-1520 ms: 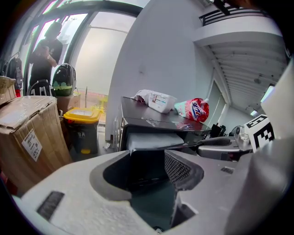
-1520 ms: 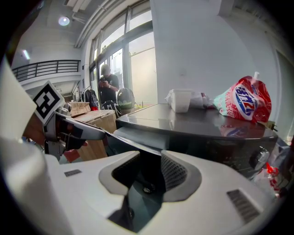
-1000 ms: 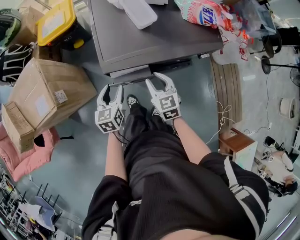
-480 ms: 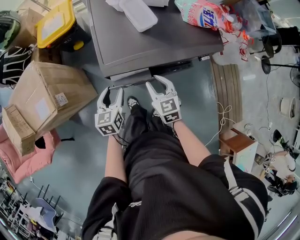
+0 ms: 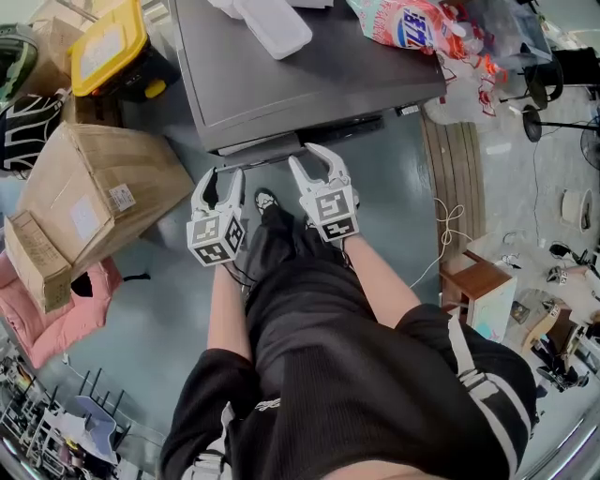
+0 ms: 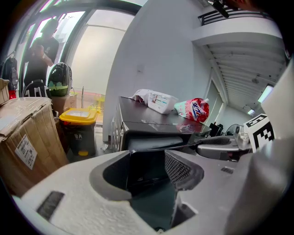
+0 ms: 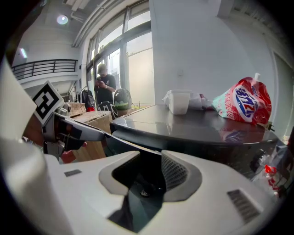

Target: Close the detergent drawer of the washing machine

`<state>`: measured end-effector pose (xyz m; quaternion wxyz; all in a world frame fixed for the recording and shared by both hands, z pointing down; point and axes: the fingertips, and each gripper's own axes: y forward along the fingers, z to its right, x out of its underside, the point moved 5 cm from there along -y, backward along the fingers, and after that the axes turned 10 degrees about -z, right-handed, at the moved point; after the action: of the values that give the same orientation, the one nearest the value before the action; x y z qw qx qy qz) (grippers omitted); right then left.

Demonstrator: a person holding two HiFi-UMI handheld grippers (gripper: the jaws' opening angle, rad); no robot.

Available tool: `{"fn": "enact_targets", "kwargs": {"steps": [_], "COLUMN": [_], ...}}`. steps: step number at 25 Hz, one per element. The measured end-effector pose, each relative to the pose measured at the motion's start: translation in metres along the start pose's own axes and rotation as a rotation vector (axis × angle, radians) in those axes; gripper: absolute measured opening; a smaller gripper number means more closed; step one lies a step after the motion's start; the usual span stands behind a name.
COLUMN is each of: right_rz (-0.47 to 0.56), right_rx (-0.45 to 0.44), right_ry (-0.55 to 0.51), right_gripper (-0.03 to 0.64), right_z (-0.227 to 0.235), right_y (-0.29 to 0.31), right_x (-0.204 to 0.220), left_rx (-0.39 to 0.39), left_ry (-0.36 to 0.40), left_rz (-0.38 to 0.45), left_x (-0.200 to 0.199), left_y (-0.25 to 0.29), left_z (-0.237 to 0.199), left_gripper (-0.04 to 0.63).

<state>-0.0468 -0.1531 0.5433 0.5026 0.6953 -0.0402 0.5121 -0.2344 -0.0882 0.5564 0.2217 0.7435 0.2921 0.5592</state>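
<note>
A cardboard box (image 5: 98, 187) sits at left, a yellow-lidded bin (image 5: 112, 47) beyond it. Farther right lie a white tub (image 5: 272, 23) and a detergent bag (image 5: 412, 23); near left, perhaps pink cloth (image 5: 56, 319).

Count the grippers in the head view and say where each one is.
2. The left gripper is by the washing machine's front left corner, jaws open. The right gripper is beside it, near the drawer's right end, jaws open. None appear hidden.

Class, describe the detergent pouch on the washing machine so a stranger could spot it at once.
Find the dark grey washing machine in front of the person. On its flat top, towards the right in the head view, lies a soft red-and-pink detergent pouch with blue lettering. Unlike the plain white plastic tub to its left, it is brightly coloured.
</note>
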Motion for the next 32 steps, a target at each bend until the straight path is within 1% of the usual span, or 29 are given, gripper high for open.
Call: {"fn": "enact_targets", "kwargs": {"steps": [13, 32], "right_rz": [0.002, 0.011], "right_rx": [0.012, 0.051], "right_ry": [0.041, 0.157], "right_gripper": [0.138, 0.138], "right_z": [0.004, 0.010], "right_y": [0.009, 0.017], "right_x": [-0.009, -0.010], "left_rx": [0.000, 0.000], "left_ry": [0.007, 0.008], "left_rz": [-0.005, 0.004], "left_x": [-0.011, -0.019], "left_y": [0.007, 0.016], "left_z": [-0.006, -0.009], "left_gripper": [0.241, 0.244]}}
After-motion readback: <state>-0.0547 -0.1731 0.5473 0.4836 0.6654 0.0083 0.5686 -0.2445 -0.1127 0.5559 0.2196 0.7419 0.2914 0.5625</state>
